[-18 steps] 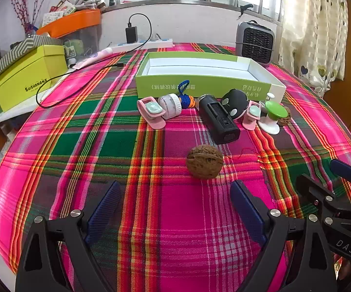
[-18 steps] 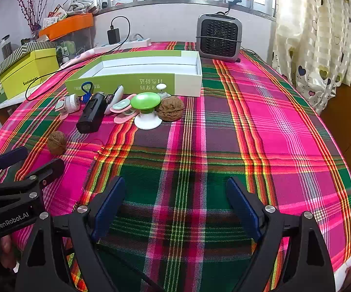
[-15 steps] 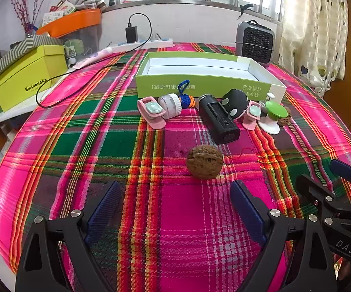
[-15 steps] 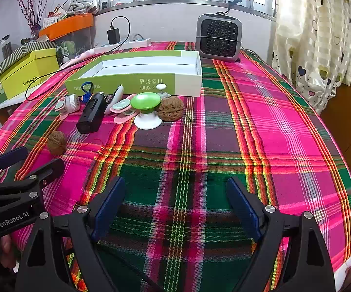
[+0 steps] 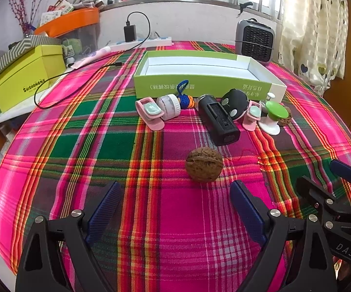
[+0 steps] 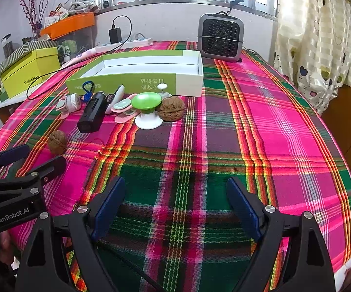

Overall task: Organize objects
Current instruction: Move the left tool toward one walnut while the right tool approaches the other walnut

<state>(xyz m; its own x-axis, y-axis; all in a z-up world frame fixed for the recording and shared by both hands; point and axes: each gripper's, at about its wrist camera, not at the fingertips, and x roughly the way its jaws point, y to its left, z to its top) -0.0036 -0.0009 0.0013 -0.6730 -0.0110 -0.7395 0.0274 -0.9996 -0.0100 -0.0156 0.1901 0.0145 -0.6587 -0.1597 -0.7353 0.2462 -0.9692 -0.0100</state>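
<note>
Both grippers held over the plaid worktop (image 6: pixel 260 126), fingers wide apart, nothing gripped. Left gripper (image 5: pixel 175 206) aimed at a lone walnut (image 5: pixel 204 164) just ahead. Right gripper (image 6: pixel 175 202) over bare cloth. Other small items lined along the green box (image 5: pixel 199 87), possibly touching it

Black plastic frames, silver screws, ribbed blue fingers (image 5: pixel 247 209), white "GenRobot.AI" and "DAS" lettering.

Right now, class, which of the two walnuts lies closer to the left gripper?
The lone walnut just ahead of the left gripper, apart from the row; the other walnut sits beside the green-topped knob.
</note>
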